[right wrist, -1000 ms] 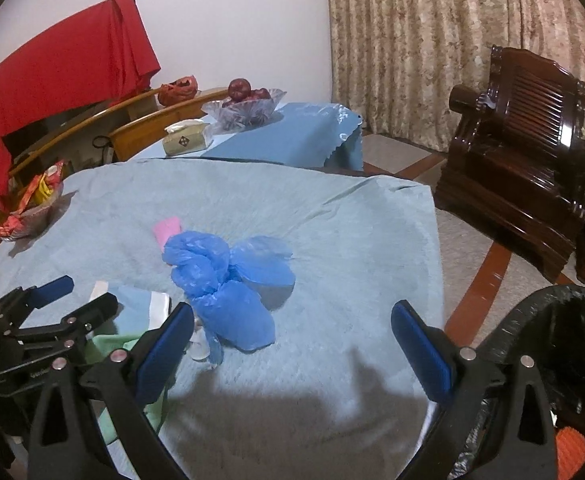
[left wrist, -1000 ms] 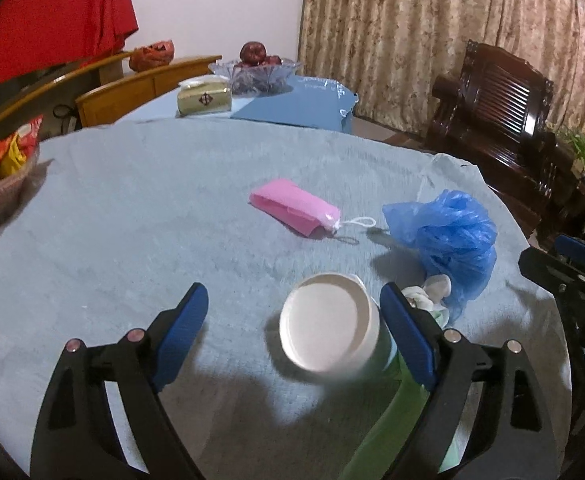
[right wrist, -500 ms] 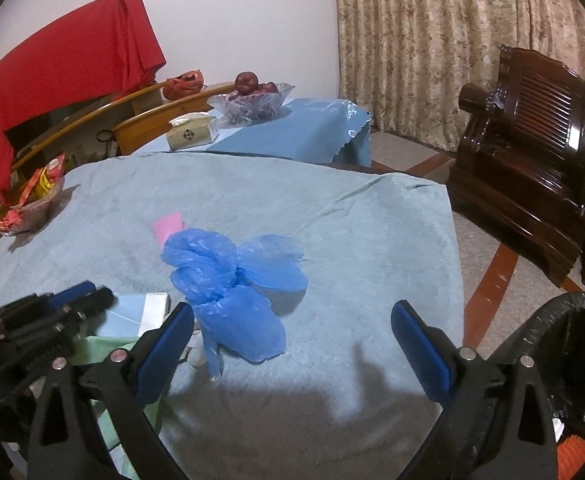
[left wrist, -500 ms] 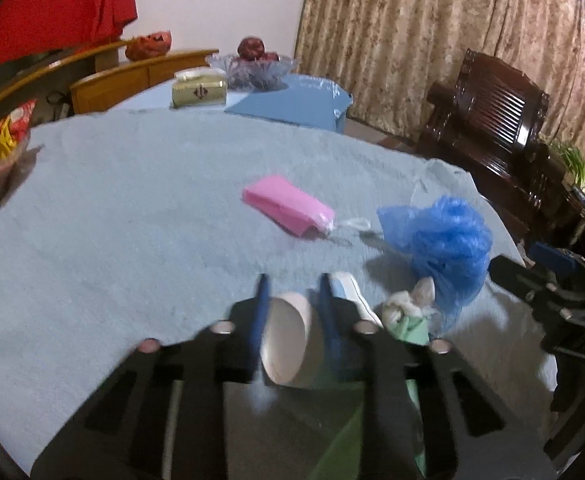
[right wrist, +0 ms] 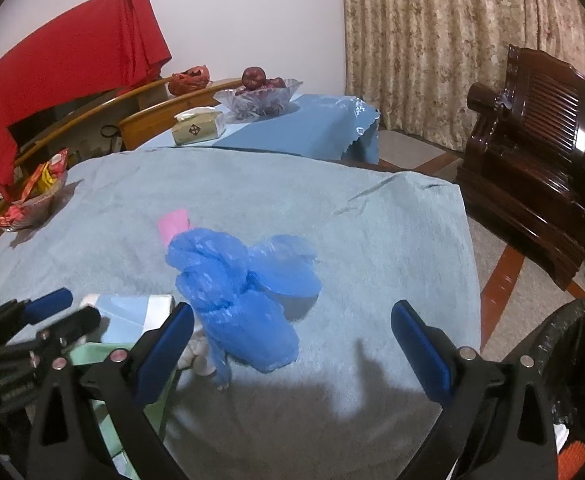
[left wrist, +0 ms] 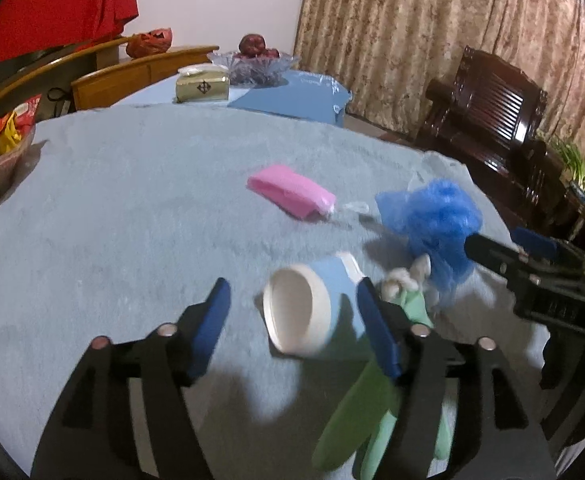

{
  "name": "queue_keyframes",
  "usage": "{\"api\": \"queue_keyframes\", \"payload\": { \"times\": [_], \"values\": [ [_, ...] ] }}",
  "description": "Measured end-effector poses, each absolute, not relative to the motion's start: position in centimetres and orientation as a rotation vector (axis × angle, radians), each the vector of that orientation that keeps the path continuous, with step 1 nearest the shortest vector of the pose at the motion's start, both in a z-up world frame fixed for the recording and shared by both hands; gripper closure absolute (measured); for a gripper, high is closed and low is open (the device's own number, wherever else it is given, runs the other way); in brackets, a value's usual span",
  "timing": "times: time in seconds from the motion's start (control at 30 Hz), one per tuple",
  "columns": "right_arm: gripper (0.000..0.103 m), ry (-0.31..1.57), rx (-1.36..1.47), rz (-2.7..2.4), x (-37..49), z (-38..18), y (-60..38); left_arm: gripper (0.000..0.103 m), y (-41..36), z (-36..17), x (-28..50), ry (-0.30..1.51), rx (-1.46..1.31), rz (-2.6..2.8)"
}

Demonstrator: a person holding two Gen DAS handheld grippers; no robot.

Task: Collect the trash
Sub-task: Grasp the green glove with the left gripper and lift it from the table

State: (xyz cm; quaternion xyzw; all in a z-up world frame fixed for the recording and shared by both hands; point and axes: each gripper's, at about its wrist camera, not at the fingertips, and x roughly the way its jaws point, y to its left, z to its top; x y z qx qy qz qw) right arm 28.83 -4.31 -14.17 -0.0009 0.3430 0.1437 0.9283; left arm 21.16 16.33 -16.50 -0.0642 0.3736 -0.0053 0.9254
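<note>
A light blue paper cup (left wrist: 316, 312) lies on its side on the blue tablecloth, its white mouth facing me. My left gripper (left wrist: 296, 320) is open, its pads on either side of the cup without squeezing it. A green wrapper (left wrist: 372, 408) lies under the right finger. A crumpled blue plastic bag (right wrist: 236, 300) lies just ahead of my right gripper (right wrist: 292, 344), which is open and empty. A pink packet (left wrist: 292, 192) lies further back. The cup also shows in the right wrist view (right wrist: 132, 316).
A black-lined trash bin (right wrist: 572, 364) stands on the floor at the right of the table. A snack basket (right wrist: 32, 200) sits at the table's far left. A tissue box (left wrist: 202, 86) and a fruit bowl (left wrist: 252, 64) stand on the table behind. A dark wooden armchair (right wrist: 540, 160) stands at right.
My left gripper shut on the cup half a second ago and has opened again; the cup now lies tipped on its side. The right gripper has stayed open, barely moving.
</note>
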Motion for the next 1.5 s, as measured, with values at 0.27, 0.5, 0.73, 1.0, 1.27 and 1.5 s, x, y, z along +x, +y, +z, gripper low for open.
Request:
{"api": "queue_keyframes", "payload": {
  "times": [0.27, 0.5, 0.73, 1.0, 1.27, 1.5],
  "values": [
    [0.006, 0.706, 0.001, 0.291, 28.7, -14.3, -4.7, 0.028, 16.8, -18.0, 20.8, 0.8, -0.135, 0.009],
    [0.006, 0.71, -0.001, 0.297, 28.6, -14.4, -4.5, 0.029, 16.6, -18.7, 19.8, 0.826, -0.145, -0.021],
    [0.006, 0.718, -0.007, 0.296, 28.2, -14.4, -4.9, 0.029, 15.2, -18.4, 19.0, 0.834, -0.165, -0.04],
    [0.006, 0.721, 0.008, 0.268, 26.7, -14.1, -7.0, 0.029, 13.9, -15.9, 16.8, 0.773, -0.202, -0.067],
    [0.006, 0.72, 0.018, 0.249, 26.0, -13.9, -8.2, 0.032, 11.3, -17.9, 18.4, 0.832, -0.15, -0.116],
    [0.006, 0.717, 0.021, 0.253, 26.0, -13.9, -8.2, 0.085, 9.5, -20.0, 18.9, 0.877, -0.097, -0.169]
  ]
}}
